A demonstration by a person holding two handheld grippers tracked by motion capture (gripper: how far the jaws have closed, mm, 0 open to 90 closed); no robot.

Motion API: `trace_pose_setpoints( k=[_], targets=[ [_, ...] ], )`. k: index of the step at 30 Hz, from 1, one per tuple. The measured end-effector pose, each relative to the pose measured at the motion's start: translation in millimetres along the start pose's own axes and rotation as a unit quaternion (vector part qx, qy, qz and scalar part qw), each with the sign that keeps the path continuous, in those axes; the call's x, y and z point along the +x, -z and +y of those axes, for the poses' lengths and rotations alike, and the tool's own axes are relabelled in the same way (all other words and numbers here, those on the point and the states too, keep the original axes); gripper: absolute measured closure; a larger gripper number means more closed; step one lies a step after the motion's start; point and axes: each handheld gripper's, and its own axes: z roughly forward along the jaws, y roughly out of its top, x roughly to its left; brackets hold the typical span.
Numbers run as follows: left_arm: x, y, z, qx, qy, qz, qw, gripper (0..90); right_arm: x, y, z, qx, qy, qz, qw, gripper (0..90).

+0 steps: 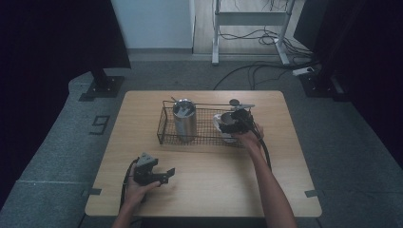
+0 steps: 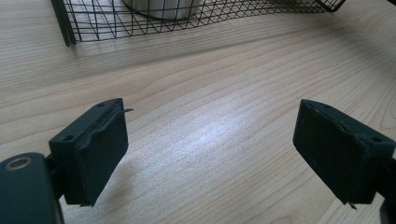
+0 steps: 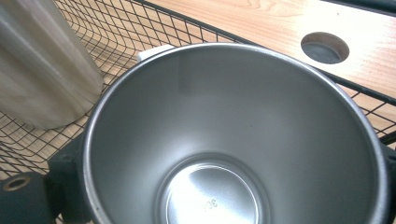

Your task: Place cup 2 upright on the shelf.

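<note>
R gripper (image 1: 234, 122) round steel cup (image 3: 233, 135) in wire basket (image 1: 164, 124)

The left gripper (image 2: 210, 140) hovers with jaws wide apart over the bare wooden table (image 2: 210, 93), the wire basket (image 2: 140, 21) beyond

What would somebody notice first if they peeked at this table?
Probably the black wire mesh basket in the middle of the light wooden table, with a tall shiny steel tumbler standing at its left end. At the basket's right end, the right claw sits around a wide grey metal cup, whose empty inside faces that claw's camera. The left claw waits open near the table's front edge.
</note>
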Motion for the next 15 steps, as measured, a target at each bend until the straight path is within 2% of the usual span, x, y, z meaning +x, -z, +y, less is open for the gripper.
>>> trace_pose_setpoints(
  k=[15],
  targets=[
    [-0.7, -0.9, -0.4, 0.002, -0.001, -0.001, 1.0, 10.5, 2.6, -1.7, -0.9, 0.006, 0.012, -0.007, 0.9999, 6.6]
  ],
)
